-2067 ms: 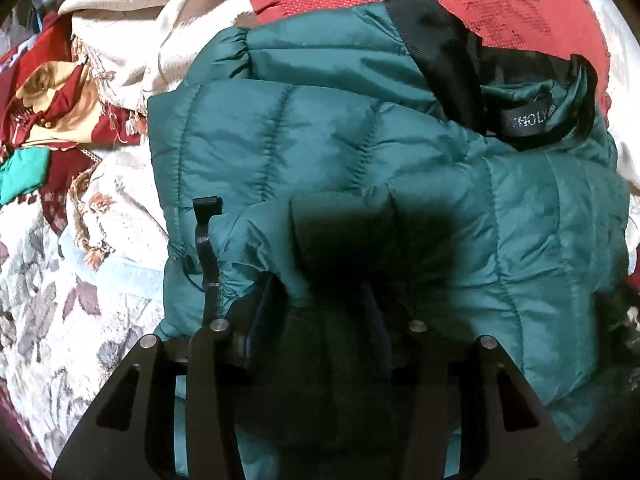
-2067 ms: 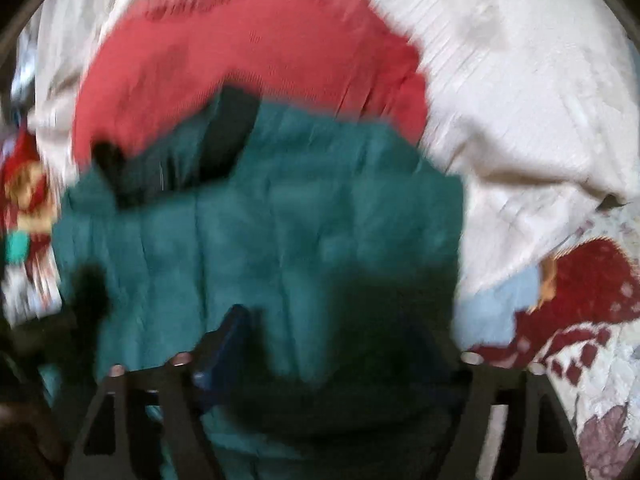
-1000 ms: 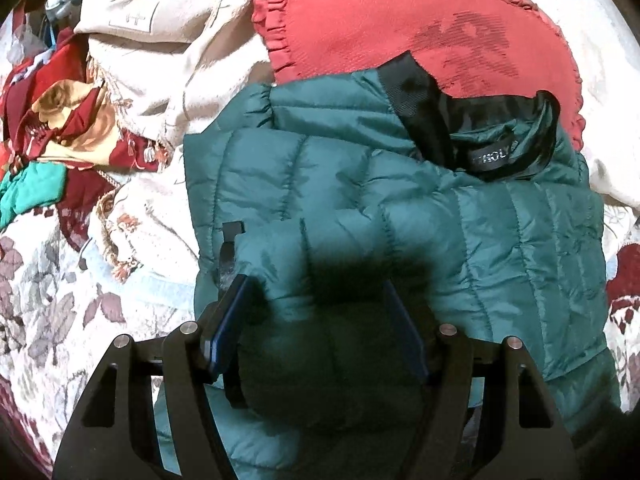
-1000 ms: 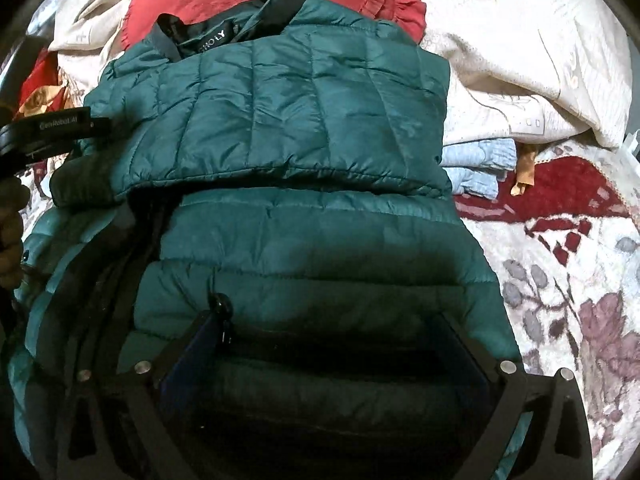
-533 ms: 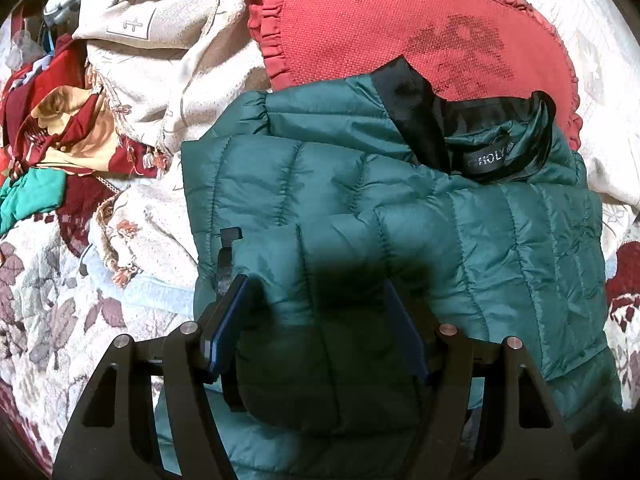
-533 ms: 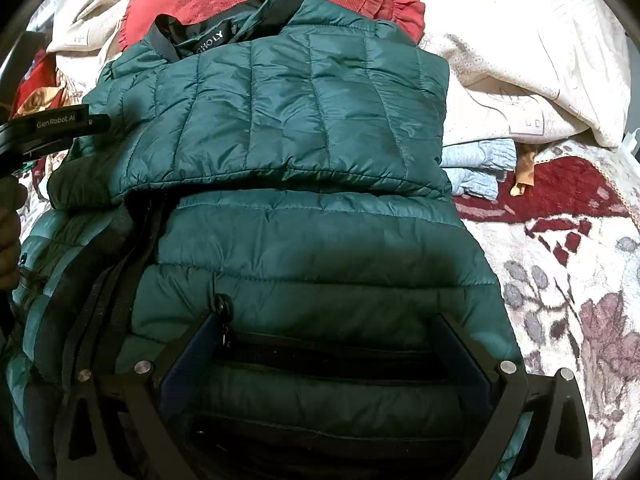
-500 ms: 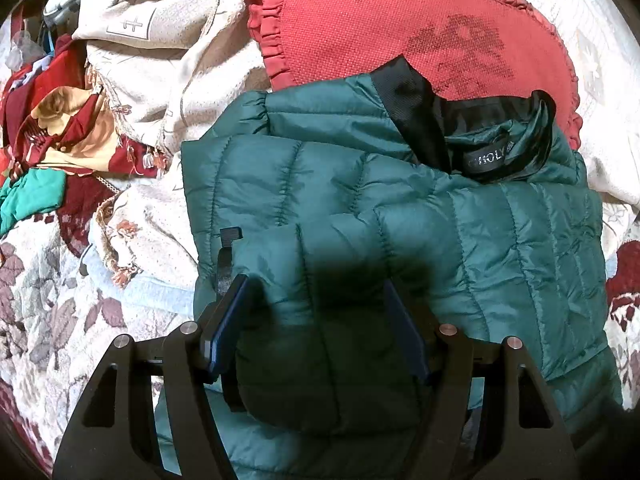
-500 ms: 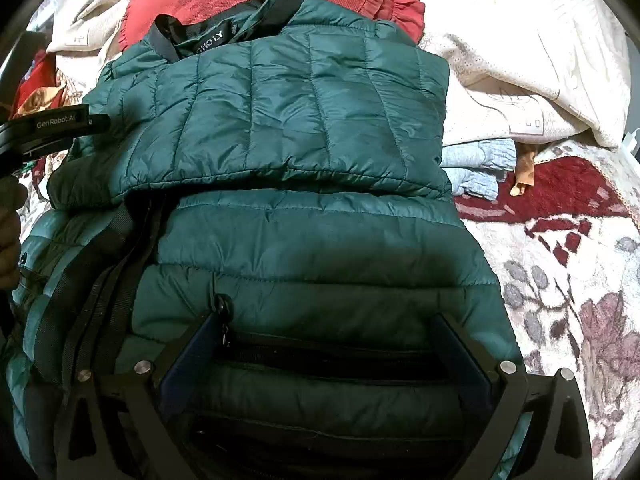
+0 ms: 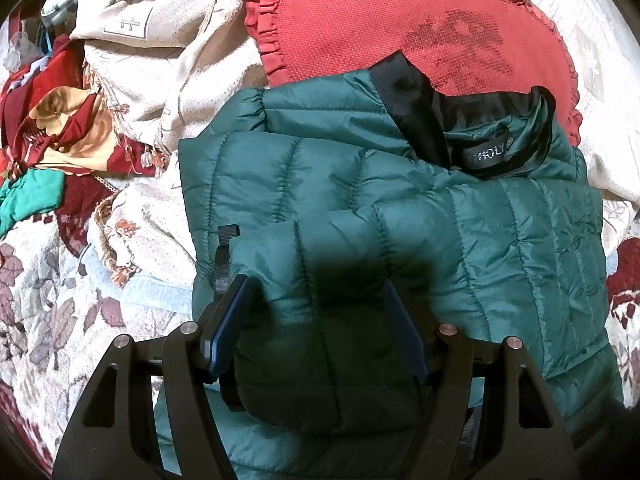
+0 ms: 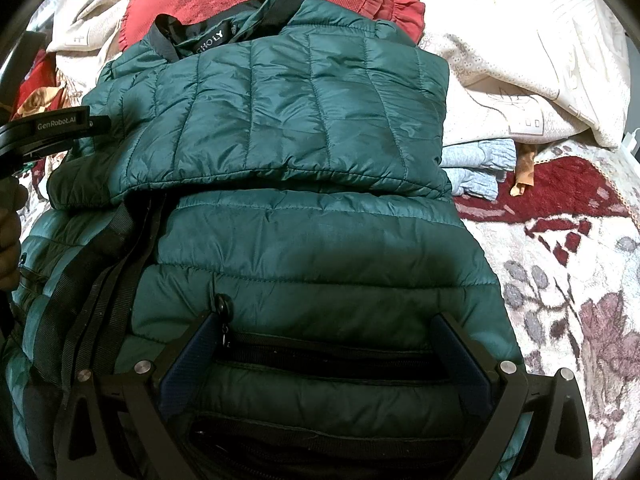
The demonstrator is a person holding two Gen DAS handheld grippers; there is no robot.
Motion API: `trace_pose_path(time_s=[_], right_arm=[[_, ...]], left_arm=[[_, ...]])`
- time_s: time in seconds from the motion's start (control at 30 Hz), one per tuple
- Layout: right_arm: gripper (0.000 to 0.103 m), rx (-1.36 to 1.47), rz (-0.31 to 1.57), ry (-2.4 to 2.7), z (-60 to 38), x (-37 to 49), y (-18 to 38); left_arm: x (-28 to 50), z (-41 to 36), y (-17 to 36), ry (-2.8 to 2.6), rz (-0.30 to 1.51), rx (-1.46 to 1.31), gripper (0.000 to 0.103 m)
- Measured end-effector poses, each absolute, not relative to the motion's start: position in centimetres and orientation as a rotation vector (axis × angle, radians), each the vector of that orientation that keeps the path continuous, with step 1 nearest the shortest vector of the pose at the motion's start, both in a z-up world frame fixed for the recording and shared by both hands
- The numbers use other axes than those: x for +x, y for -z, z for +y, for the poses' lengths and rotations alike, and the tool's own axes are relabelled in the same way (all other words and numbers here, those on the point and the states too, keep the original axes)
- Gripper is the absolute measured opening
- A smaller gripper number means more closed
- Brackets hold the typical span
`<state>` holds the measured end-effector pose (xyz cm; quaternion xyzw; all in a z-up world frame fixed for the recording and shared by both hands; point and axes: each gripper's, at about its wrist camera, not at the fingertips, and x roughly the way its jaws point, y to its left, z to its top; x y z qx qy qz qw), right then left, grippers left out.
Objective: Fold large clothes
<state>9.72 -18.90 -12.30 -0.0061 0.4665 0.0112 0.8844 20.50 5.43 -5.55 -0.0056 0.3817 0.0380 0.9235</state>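
A dark green quilted puffer jacket (image 9: 460, 232) lies on a flowered bedspread, its sleeves folded across the chest and its black-lined collar (image 9: 496, 148) at the far end. My left gripper (image 9: 316, 312) is open, its jaws either side of a folded sleeve end. In the right wrist view the jacket (image 10: 296, 120) fills the frame. My right gripper (image 10: 324, 340) is open wide over the hem, by a zipped pocket (image 10: 320, 352). The left gripper's black body (image 10: 52, 128) shows at the left edge there.
A red frilled cushion (image 9: 400, 20) lies under the collar. Cream cloth (image 9: 160, 40) and red patterned fabric (image 9: 52, 128) are piled at the far left. More cream cloth (image 10: 520, 60) and pale blue fabric (image 10: 476, 164) lie right of the jacket. The flowered bedspread (image 10: 572, 280) surrounds it.
Two seconds ago the left jaws were buried in the sleeve; they have pulled back slightly and stand open. The right gripper has swung down to the hem. Nothing has moved in the last half second.
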Motion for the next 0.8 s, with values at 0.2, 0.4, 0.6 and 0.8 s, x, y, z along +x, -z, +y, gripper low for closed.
trace_pose_path(time_s=[0.2,0.4,0.6,0.8], right_arm=[[0.103,0.009,0.993,-0.037,-19.2,10.1,12.5],[0.103,0.043,0.987,-0.057,-19.8,10.1,12.1],[0.103,-0.022,0.918,0.009,-21.9,7.5,9.3],[0.103,0.084,0.866,-0.009,-25.9,3.4,8.0]], left_arm=[[20.6,5.6,5.7,-0.08,0.785,-0.009,0.068],[20.2,6.0,6.0,-0.086,0.8,-0.022,0.068],[17.8,7.4,4.8,-0.06,0.794,-0.04,0.068],[13.7,9.9,4.3,0.009,0.746,0.11,0.068]])
